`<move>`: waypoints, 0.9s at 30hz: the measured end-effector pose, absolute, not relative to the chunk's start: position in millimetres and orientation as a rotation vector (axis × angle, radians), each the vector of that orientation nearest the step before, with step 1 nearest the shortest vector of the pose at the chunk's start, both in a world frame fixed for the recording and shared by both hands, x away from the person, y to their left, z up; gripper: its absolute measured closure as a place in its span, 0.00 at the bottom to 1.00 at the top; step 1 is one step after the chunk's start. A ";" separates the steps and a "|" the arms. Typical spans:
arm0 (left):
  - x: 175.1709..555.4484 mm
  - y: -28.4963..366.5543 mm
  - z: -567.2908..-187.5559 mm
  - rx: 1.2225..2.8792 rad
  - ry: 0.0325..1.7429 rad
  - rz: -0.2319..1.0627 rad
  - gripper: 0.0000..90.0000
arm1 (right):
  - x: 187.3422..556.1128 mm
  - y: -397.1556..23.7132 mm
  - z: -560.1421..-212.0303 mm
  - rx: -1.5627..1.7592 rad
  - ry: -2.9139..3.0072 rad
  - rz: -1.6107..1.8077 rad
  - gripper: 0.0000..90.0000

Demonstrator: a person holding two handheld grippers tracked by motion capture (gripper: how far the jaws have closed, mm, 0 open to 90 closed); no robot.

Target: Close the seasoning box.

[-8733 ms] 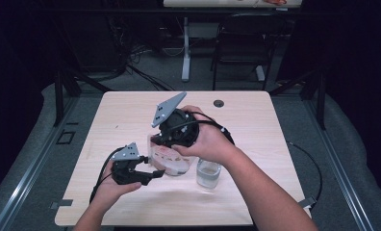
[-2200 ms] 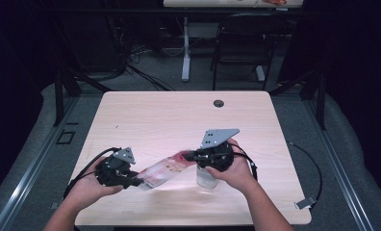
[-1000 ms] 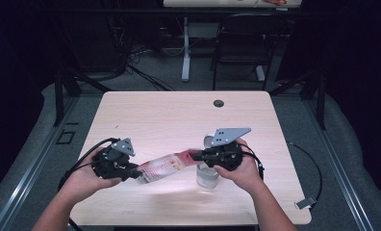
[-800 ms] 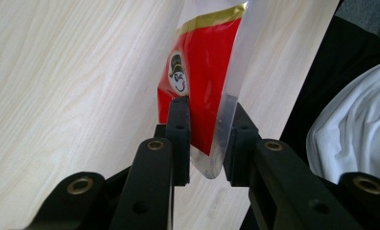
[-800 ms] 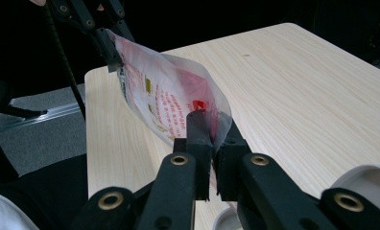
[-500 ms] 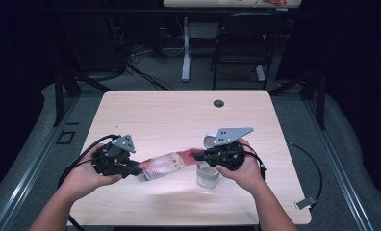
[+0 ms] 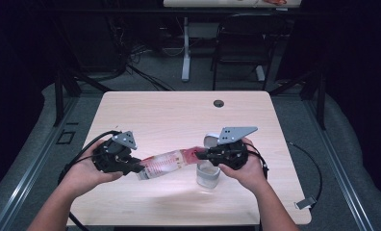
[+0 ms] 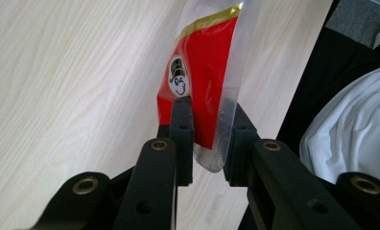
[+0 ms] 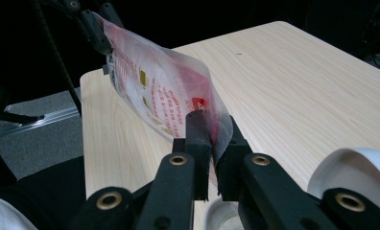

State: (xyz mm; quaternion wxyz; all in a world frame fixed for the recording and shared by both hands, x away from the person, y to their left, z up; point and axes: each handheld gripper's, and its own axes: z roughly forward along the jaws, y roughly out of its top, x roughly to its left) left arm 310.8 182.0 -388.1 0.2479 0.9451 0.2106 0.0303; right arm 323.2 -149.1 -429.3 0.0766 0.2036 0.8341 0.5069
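Both forearms come in from the bottom edge, hands raised over the near half of the table (image 7: 145,110). Left gripper (image 7: 139,168) points right w/ jaws level, clamped on one end of the red-and-clear pouch (image 7: 167,161); jaws have just been closing, pouch betw. them. Right gripper (image 7: 201,154) points left, pinching the other end; jaws have just eased wider, pouch still pressed. Pouch hangs stretched betw. the two, tilted, above the table. Clear jar (image 7: 208,174) stands below the right hand, lid (image 7: 212,141) just behind.
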 end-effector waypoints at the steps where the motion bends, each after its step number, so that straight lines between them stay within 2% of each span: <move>1: 310.9 181.0 -387.2 2.578 0.570 0.084 0.87 | 323.2 -149.6 -429.4 0.615 2.502 1.517 0.95; 27: 313.1 173.7 -375.1 2.585 0.542 0.084 0.88 | 326.0 -158.4 -429.9 0.653 2.509 1.533 0.95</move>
